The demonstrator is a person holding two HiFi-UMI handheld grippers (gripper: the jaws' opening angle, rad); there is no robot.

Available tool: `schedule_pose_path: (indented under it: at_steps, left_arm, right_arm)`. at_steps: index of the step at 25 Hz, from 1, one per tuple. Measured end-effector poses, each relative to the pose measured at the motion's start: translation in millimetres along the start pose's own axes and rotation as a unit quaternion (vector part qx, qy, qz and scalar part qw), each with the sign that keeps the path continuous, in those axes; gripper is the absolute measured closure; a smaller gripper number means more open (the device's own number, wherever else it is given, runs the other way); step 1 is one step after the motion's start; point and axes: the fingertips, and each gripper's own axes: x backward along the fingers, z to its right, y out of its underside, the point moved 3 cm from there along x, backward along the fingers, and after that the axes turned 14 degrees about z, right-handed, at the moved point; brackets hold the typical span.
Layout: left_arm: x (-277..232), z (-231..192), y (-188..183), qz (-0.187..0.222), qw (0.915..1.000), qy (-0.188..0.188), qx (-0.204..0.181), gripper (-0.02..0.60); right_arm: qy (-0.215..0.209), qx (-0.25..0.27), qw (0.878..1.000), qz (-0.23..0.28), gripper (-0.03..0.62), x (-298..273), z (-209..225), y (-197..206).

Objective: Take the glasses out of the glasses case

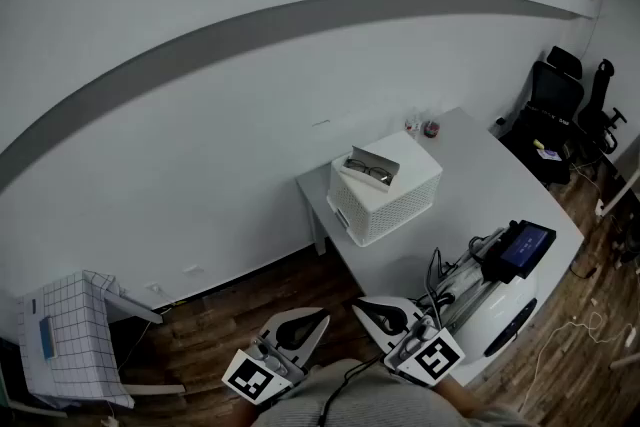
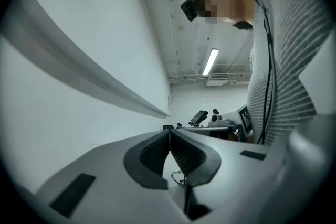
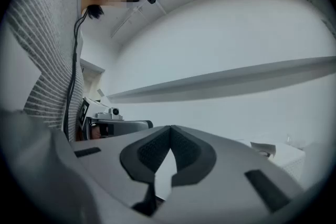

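An open pale glasses case [image 1: 374, 162] lies on top of a white perforated box [image 1: 400, 200] on the white table [image 1: 480, 175]. Dark-framed glasses [image 1: 370, 174] rest inside the case. Both grippers hang low near my body, well short of the table's near end. My left gripper [image 1: 318, 318] is shut with nothing between its pads [image 2: 157, 152]. My right gripper [image 1: 365, 307] is shut and empty as well, its pads [image 3: 184, 150] touching. In the right gripper view the case [image 3: 262, 149] shows far off to the right on the box [image 3: 289, 157].
A white rounded machine [image 1: 505, 310] with a blue-screened device [image 1: 524, 247] and cables sits on the table's near end. Small bottles [image 1: 421, 126] stand at the far end. Black office chairs [image 1: 565, 100] are at the right. A rack with checked cloth [image 1: 65, 335] stands on the wooden floor at left.
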Motion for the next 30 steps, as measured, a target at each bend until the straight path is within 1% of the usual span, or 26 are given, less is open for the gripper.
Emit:
schedule_pose_path:
  at_steps: [5, 17, 22, 30]
  left_arm:
    - [0.4, 0.1, 0.4, -0.001, 1.0, 0.002, -0.002, 0.566]
    - [1.5, -1.0, -1.8, 0.0, 1.0, 0.002, -0.004, 0.566]
    - [2.0, -2.0, -1.6, 0.0, 1.0, 0.003, -0.004, 0.566]
    - [2.9, -4.3, -0.8, 0.0, 1.0, 0.002, -0.001, 0.566]
  right_arm:
    - [-0.002, -0.002, 1.0, -0.011, 0.582, 1.8, -1.1, 2.7]
    - [-0.003, -0.003, 1.0, -0.015, 0.582, -0.2, -1.8, 4.4]
    - [0.003, -0.023, 1.0, 0.004, 0.582, -0.1, -0.8, 3.2]
    - [0.007, -0.014, 1.0, 0.009, 0.582, -2.7, 0.6, 1.3]
